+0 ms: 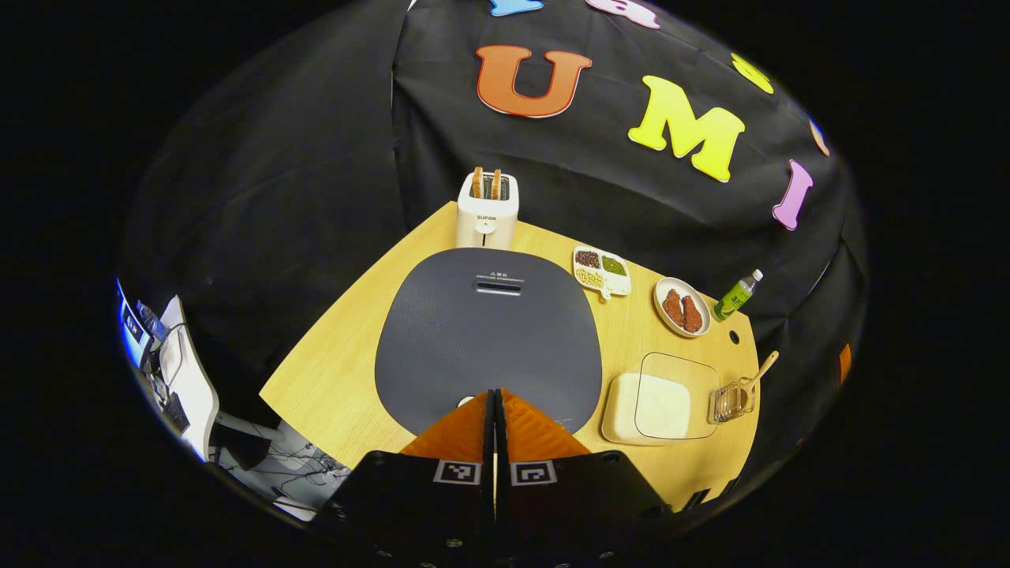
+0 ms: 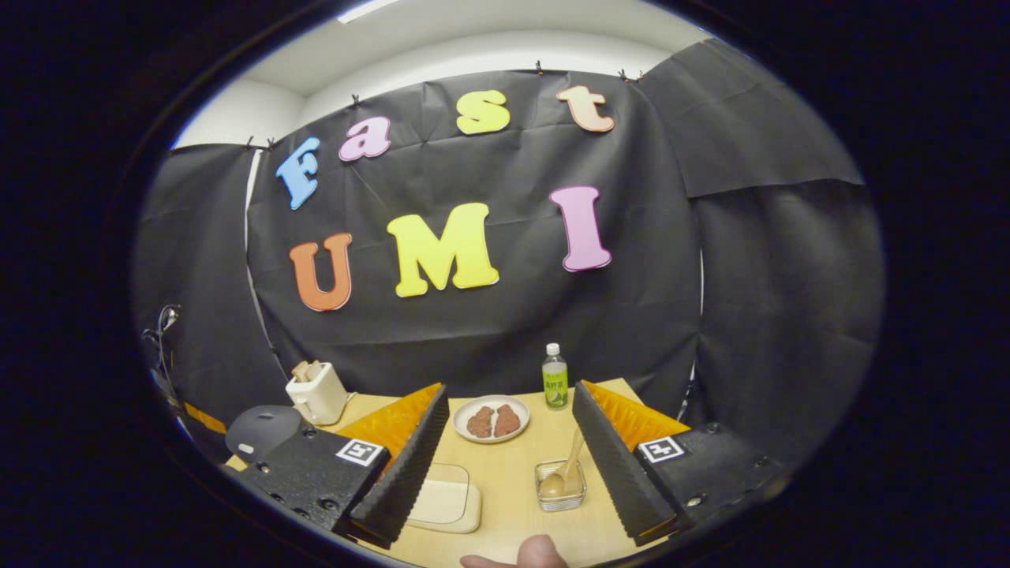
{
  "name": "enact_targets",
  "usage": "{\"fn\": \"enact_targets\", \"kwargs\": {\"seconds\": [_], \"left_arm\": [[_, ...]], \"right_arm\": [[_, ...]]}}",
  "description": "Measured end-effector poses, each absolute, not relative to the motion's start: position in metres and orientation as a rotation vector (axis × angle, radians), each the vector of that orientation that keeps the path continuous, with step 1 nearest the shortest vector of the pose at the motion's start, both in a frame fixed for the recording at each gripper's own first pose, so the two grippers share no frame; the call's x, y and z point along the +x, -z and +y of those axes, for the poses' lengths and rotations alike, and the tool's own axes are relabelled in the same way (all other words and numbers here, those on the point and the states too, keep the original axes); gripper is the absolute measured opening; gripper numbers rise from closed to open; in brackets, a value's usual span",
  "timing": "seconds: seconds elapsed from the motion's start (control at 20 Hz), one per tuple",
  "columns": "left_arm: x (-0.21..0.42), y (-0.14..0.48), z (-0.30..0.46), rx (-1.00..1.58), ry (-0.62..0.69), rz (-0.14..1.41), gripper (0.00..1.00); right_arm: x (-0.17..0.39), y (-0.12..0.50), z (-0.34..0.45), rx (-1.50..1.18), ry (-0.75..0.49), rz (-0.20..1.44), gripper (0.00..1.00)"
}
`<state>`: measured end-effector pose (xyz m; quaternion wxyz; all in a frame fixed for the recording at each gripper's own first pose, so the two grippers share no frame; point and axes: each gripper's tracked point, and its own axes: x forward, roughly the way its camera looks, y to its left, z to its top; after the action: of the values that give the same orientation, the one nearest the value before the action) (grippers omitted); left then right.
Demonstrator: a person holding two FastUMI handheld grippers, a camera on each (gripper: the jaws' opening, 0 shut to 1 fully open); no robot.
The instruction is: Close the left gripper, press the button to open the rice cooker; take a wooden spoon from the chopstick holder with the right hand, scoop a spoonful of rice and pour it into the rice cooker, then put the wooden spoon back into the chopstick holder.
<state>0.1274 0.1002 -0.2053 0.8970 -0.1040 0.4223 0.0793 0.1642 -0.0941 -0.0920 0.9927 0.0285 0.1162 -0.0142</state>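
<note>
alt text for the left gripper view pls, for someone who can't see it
The left gripper, fingers shut together, hovers over the dark grey lid of a closed rice cooker on a wooden table. To its right sit a lidded rice container and a clear chopstick holder with a wooden spoon; a toaster stands behind.

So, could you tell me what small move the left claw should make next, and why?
Probably ease the left claw straight down onto the button. Its fingers are already shut, tips hovering over the near edge of the rice cooker, whose lid is still closed, and the wooden spoon still stands in the chopstick holder.
</note>
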Motion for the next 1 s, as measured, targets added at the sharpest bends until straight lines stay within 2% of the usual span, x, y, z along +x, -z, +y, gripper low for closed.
{"fn": "enact_targets", "kwargs": {"seconds": [0.25,0.35,0.4,0.5,0.6,0.8,0.9,1.0], "left_arm": [[0.133,0.232,0.102,-0.238,-0.14,0.958,0.0],[0.131,0.242,0.101,-0.246,-0.133,0.987,0.0],[0.127,0.243,0.102,-0.247,-0.133,0.996,0.0],[0.126,0.247,0.104,-0.265,-0.132,0.999,0.01],[0.121,0.255,0.102,-0.284,-0.156,1.023,0.02],[0.126,0.252,0.102,-0.216,-0.13,1.01,0.02],[0.124,0.252,0.101,-0.198,-0.124,0.996,0.03],[0.127,0.245,0.102,-0.177,-0.126,0.961,0.02]], "right_arm": [[0.157,0.098,-0.1,0.053,0.063,0.251,1.0],[0.156,0.096,-0.101,0.052,0.072,0.246,0.97],[0.155,0.096,-0.101,0.052,0.077,0.244,1.0],[0.153,0.096,-0.1,0.055,0.089,0.238,0.97],[0.149,0.101,-0.097,0.062,0.096,0.243,1.0],[0.139,0.104,-0.08,0.075,0.078,0.262,0.98],[0.132,0.089,-0.075,0.051,0.07,0.23,1.0],[0.127,0.073,-0.076,0.029,0.07,0.188,0.98]]}}
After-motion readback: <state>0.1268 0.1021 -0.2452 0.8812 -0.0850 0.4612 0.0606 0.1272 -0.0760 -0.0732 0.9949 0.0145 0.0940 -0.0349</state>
